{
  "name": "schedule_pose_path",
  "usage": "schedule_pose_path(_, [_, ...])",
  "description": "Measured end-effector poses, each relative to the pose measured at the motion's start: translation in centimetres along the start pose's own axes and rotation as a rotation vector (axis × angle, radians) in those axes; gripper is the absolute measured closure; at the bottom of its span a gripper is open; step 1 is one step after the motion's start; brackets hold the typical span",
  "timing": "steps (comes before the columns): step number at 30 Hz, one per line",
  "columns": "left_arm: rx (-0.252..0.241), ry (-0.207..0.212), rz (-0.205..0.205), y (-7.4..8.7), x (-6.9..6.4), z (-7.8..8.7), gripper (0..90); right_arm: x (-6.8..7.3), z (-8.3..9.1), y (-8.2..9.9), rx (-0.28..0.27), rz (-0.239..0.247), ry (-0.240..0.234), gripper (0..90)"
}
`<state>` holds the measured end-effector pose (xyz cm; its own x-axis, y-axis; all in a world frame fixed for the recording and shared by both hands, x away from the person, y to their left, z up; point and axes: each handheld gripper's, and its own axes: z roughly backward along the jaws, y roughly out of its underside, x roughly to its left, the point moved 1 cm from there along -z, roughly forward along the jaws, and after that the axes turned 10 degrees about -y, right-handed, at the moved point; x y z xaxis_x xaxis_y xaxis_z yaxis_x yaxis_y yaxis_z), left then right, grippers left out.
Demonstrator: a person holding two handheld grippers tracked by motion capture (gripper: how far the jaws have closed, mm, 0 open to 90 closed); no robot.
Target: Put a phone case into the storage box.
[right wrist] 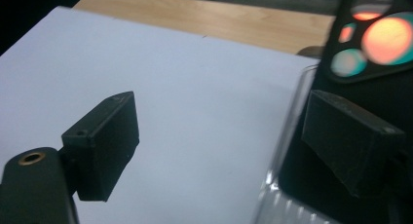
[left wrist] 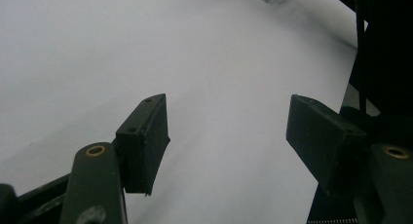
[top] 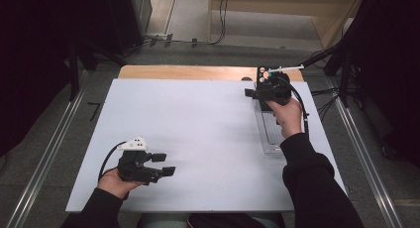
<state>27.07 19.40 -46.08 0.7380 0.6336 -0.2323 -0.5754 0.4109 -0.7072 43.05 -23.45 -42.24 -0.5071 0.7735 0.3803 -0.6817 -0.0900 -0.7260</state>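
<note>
Now the right gripper (top: 253, 92) hovers at the far end of the clear tray (top: 270, 134), jaws apart and empty. Its long axis runs back toward the person along the counter's (top: 198, 134) right edge. Left gripper (top: 163, 164) waits, jaws wide and empty, well apart.

Black sleeves; black grippers, brass screws, trailing cables, grey three-cornered plate (top: 134, 143).

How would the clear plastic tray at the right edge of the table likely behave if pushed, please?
The clear plastic tray looks thin-walled, so probably light and slightly flexible. Lying flat on the smooth white table, it would likely slide rather than tip.
</note>
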Motion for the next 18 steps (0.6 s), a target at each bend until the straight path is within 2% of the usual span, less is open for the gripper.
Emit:
schedule_pose_path(5, [-0.002,0.002,0.007,-0.1,0.2,0.0,31.7,1.7,0.1,0.9,0.042,0.038,-0.064,13.8])
schedule_pose_path(7, [0.008,0.001,0.009,-0.2,0.4,0.1,31.7,2.2,0.1,1.3,0.046,0.046,-0.097,21.6])
schedule_pose_path(13, [0.004,0.001,0.025,-0.3,0.9,0.4,31.7,3.8,0.3,2.9,0.087,0.059,-0.179,23.6])
schedule_pose_path(18, [0.005,0.0,0.018,-0.3,0.8,0.4,31.7,5.2,1.0,4.3,0.1,0.088,-0.201,23.7])
